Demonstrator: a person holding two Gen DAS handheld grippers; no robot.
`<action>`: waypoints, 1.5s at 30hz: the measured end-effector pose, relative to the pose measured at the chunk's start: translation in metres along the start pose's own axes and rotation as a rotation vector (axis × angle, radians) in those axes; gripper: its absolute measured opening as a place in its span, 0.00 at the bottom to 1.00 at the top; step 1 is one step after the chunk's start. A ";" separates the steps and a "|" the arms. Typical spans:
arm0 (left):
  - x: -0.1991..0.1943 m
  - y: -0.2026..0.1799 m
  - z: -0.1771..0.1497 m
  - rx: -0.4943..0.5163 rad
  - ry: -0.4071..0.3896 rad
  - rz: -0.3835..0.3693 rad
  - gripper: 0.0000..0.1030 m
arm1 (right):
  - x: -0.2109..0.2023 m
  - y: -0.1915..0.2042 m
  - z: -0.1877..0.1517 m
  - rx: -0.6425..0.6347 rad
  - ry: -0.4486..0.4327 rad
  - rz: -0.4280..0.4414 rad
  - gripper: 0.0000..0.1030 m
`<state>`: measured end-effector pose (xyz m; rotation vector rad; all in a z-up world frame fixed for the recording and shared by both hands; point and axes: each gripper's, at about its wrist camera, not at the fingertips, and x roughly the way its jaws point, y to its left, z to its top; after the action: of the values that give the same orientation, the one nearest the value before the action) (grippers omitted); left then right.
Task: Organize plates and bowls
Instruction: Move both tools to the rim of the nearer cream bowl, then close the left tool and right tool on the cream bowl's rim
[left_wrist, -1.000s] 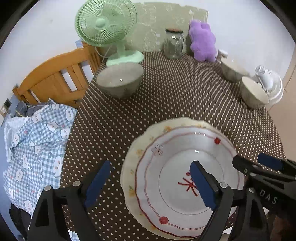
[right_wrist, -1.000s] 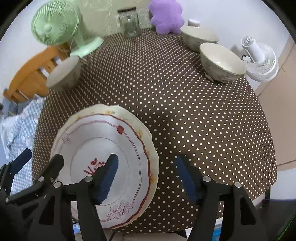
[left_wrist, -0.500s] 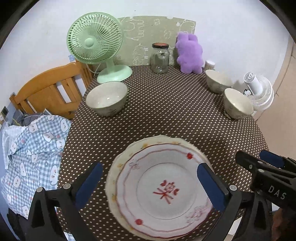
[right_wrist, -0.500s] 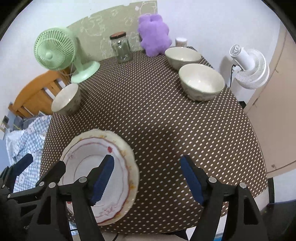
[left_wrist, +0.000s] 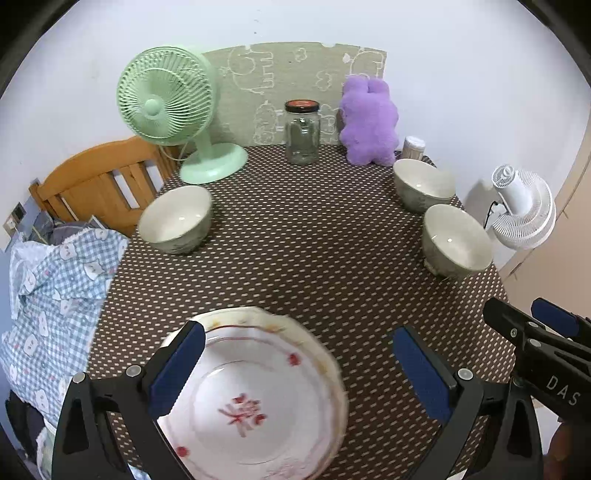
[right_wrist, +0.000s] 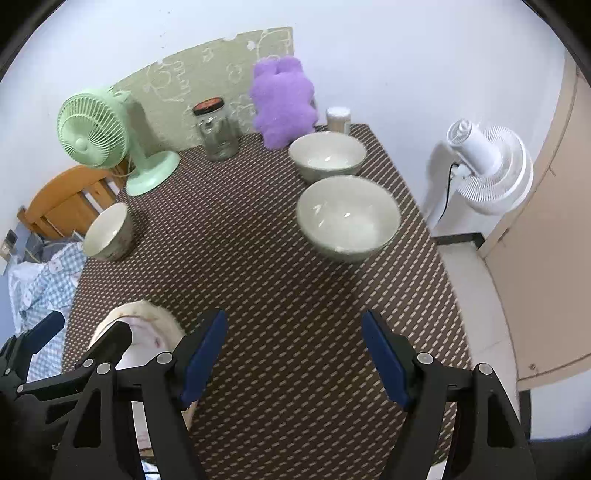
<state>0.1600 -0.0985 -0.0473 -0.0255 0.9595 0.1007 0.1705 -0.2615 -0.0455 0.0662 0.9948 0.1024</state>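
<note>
Glazed ceramic, white with red trim: plates (left_wrist: 255, 398) stacked at the near left edge of the counter (left_wrist: 314, 258). At least two, a cream scalloped rim showing under the top plate; exact count unclear. Judged stiff, smooth, likely slippery on the glaze, and breakable if dropped. Best hold is probably across the rim, one pad above and one below.

Bowls: three, pale and deep. One at far left (left_wrist: 175, 219), two close together at far right (left_wrist: 423, 184) (left_wrist: 456, 240). Likely heavier than the plates, same brittle glaze; take by the rim wall, one finger inside.

Left gripper (left_wrist: 295, 363): jaws spread wide above the plates, nothing between the pads, no contact seen. Right gripper (right_wrist: 293, 360): jaws apart over bare brown dotted cloth, just right of the plates, holding nothing.

Around: one green fan (left_wrist: 173, 110), one glass jar (left_wrist: 302, 131), one purple plush toy (left_wrist: 369, 122), one small white container (left_wrist: 413, 146), all along the far edge. One white fan (left_wrist: 524, 210) off the counter to the right. One wooden chair (left_wrist: 99, 184) and checked cloth (left_wrist: 55, 288) to the left.
</note>
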 end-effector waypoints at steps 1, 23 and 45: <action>0.003 -0.006 0.003 -0.005 0.002 0.000 0.99 | 0.002 -0.006 0.003 -0.002 0.001 -0.001 0.76; 0.085 -0.109 0.060 -0.042 -0.005 0.027 0.87 | 0.077 -0.098 0.090 -0.022 -0.020 -0.007 0.76; 0.162 -0.156 0.069 -0.014 0.114 0.007 0.46 | 0.162 -0.120 0.108 -0.006 0.095 0.010 0.47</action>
<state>0.3239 -0.2374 -0.1442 -0.0410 1.0732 0.1139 0.3559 -0.3631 -0.1344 0.0609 1.0891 0.1188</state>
